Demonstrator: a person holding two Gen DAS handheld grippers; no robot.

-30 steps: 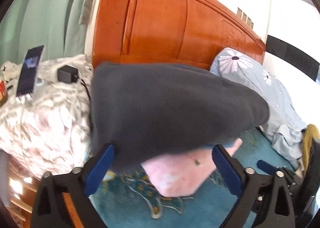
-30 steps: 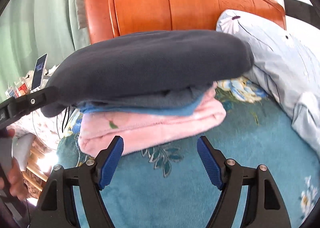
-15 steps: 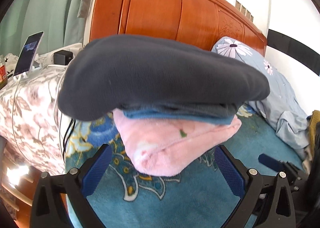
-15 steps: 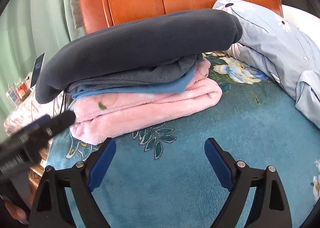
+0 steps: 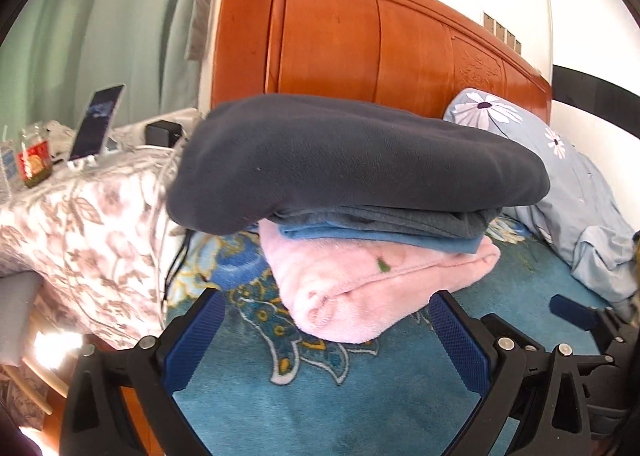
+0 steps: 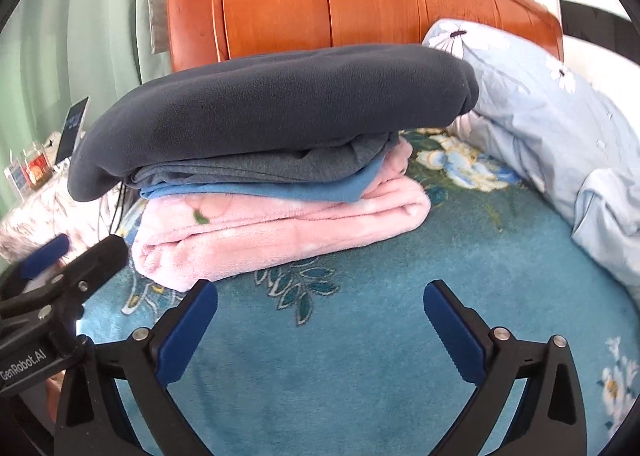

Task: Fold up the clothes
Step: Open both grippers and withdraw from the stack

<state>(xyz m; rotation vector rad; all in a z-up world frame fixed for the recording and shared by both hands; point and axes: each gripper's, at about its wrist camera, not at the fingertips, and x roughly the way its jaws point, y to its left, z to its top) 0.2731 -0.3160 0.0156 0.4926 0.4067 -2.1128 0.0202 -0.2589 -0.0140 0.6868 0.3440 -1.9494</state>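
A stack of folded clothes lies on the teal bed cover [image 5: 320, 408]. A dark grey fleece [image 5: 352, 152] is on top, its left end overhanging. Under it lie a grey garment [image 5: 392, 220], a blue one [image 5: 380, 236] and a pink plush one [image 5: 372, 280]. The same fleece [image 6: 272, 104] and pink garment [image 6: 288, 232] show in the right wrist view. My left gripper [image 5: 324, 340] is open and empty, just short of the stack. My right gripper [image 6: 320, 324] is open and empty, further back; it also shows in the left wrist view [image 5: 576, 316].
An orange wooden headboard [image 5: 360, 40] stands behind the stack. A pale blue flowered pillow and quilt [image 6: 560, 128] lie at the right. At the left, a nightstand with floral cloth [image 5: 80, 216] carries a phone [image 5: 96, 124], a charger [image 5: 164, 132], cables and a jar [image 5: 34, 160].
Both grippers have drawn back from the stack. The dark grey fleece, earlier close before the left camera, now rests on top of the stack. Both jaws stay open.
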